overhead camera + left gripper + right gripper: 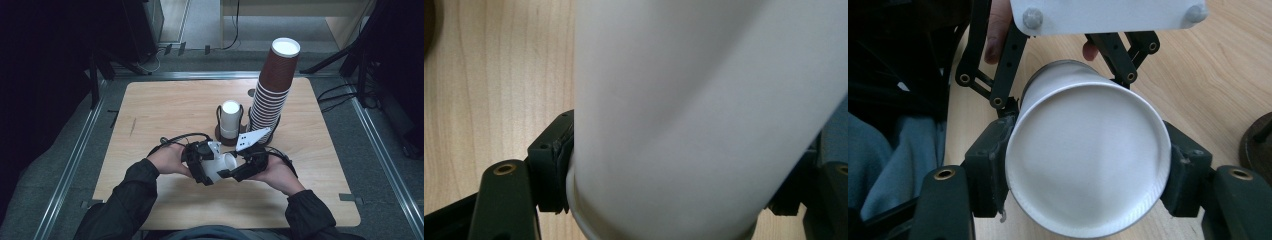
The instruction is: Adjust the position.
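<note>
A white paper cup [223, 164] lies on its side just above the wooden table [165, 110], held between both hands. My left gripper [202, 167] is shut on the cup's rim end; in the left gripper view the cup's wall [704, 120] sits between the pads of that gripper [671, 185]. My right gripper [241, 169] comes from the right. In its view the cup's closed base [1088, 165] faces the camera, and both pads of the right gripper [1088, 175] press on the base's edge. The left gripper's black linkage [1008, 65] shows behind the cup.
An upturned white cup [230, 119] stands on a dark round holder [220, 135] mid-table. A tall leaning stack of brown cups [274, 90] rises just right of it, close behind the right gripper. The holder's base [1255, 145] shows at the right edge of the right gripper view.
</note>
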`<state>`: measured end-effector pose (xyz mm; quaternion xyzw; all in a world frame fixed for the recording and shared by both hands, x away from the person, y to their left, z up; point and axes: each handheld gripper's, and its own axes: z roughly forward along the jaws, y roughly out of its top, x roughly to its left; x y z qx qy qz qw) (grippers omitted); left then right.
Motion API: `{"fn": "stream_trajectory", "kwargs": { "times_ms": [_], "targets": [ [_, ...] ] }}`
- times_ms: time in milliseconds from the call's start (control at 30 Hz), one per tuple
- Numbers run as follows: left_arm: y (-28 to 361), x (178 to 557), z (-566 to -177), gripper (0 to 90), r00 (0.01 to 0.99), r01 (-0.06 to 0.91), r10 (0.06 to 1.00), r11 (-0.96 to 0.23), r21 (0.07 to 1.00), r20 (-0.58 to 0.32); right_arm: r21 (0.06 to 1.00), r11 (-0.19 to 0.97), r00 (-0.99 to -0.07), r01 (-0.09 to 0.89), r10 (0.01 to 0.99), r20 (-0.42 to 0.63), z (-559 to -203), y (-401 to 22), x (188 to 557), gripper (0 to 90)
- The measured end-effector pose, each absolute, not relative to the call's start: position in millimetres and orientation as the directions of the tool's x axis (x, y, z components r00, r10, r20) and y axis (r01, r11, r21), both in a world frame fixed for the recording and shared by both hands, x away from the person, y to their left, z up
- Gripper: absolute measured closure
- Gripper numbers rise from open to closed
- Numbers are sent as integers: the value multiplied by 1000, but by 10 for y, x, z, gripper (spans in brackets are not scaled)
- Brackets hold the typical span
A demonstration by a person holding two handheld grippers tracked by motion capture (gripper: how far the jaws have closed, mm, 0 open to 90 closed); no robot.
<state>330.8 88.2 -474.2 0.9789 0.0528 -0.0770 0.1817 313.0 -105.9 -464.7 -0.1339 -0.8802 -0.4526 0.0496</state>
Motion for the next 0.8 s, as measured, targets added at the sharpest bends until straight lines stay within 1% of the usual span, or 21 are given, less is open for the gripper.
{"fn": "stream_trajectory", "kwargs": {
  "times_ms": [200, 267, 367, 400, 533, 600, 733, 800],
  "targets": [
    [905, 3295, -4733, 228, 984, 133, 75, -918, 374, -164, 782, 555, -959, 283, 183, 217, -4626, -1068, 3141, 346],
    [919, 3297, -4732, 219, 980, 150, 85, -912, 383, -182, 786, 550, -959, 282, 179, 218, -4627, -1073, 3145, 345],
    [949, 3314, -4718, 162, 976, 177, 107, -900, 398, -192, 779, 561, -960, 280, 186, 211, -4630, -1080, 3140, 343],
    [962, 3315, -4709, 133, 977, 178, 112, -895, 408, -182, 778, 563, -960, 280, 186, 210, -4636, -1084, 3144, 343],
    [1033, 3331, -4678, 84, 974, 203, 137, -875, 439, -178, 773, 569, -959, 281, 201, 201, -4644, -1118, 3159, 343],
    [1081, 3332, -4660, 82, 974, 207, 141, -866, 456, -175, 774, 569, -959, 280, 207, 195, -4647, -1141, 3167, 342],
    [1187, 3343, -4626, 82, 966, 235, 145, -835, 498, -212, 778, 567, -961, 271, 211, 181, -4653, -1189, 3166, 342],
    [1229, 3346, -4611, 82, 967, 239, 152, -827, 509, -207, 783, 563, -962, 266, 206, 179, -4647, -1204, 3161, 342]
  ]
}}
